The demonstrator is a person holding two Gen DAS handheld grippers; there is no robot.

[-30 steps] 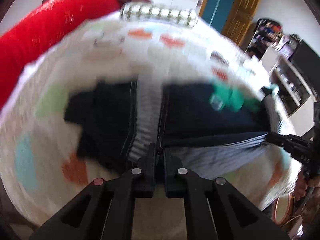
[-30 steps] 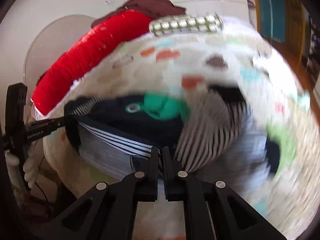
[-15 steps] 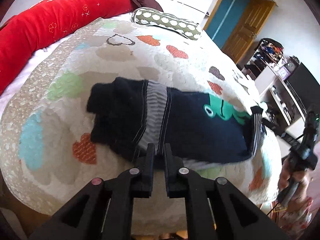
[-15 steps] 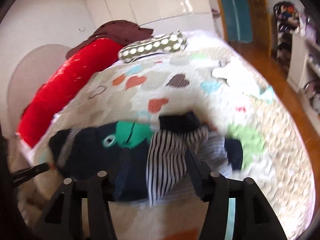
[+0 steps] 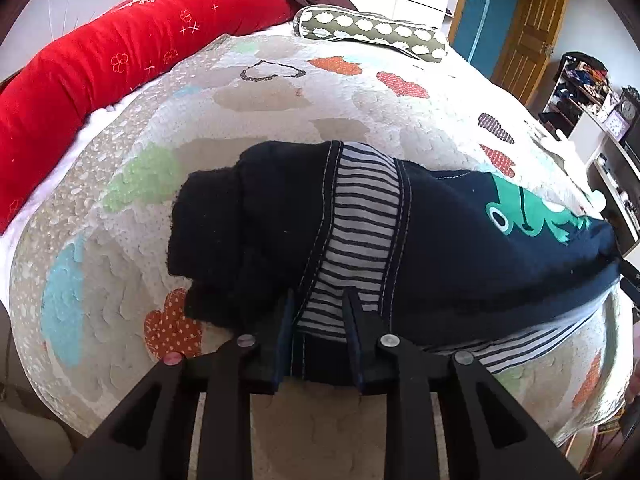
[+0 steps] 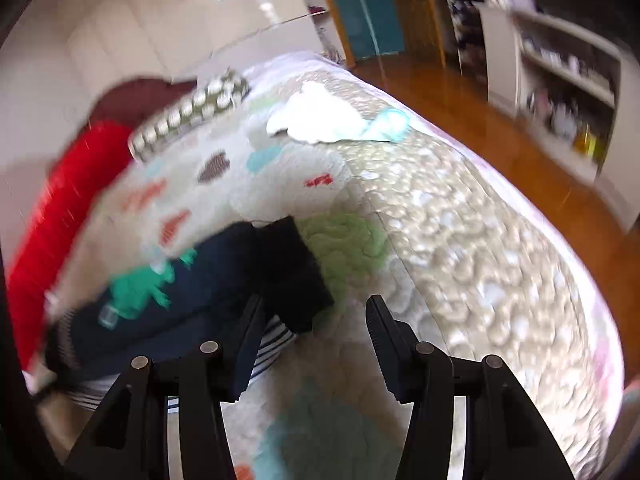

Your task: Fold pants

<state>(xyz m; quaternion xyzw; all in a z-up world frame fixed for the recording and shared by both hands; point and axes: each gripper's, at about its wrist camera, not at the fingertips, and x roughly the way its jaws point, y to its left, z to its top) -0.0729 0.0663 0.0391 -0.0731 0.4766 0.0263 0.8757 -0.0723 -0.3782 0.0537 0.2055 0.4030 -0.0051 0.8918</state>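
Navy pants (image 5: pixel 460 248) folded on the quilted bedspread (image 5: pixel 280 120), both tongs spread.

Left wrist view: left gripper (image 5: pixel 320 328) at 6 o'clock, jaws parted with the near hem of the pants lying between them, not pinched; striped band (image 5: pixel 360 224) runs through the centre; green frog patch (image 5: pixel 532 216) at 3 o'clock; red bolster (image 5: pixel 120 60) at 10 o'clock; spotted pillow (image 5: pixel 372 34) at 12 o'clock. Right wrist view, blurred: right gripper (image 6: pixel 316 328) wide apart, left finger just beside the folded edge of the pants, nothing held; white cloth (image 6: pixel 320 118) at 12 o'clock; wooden floor (image 6: pixel 500 132) at 2 o'clock.
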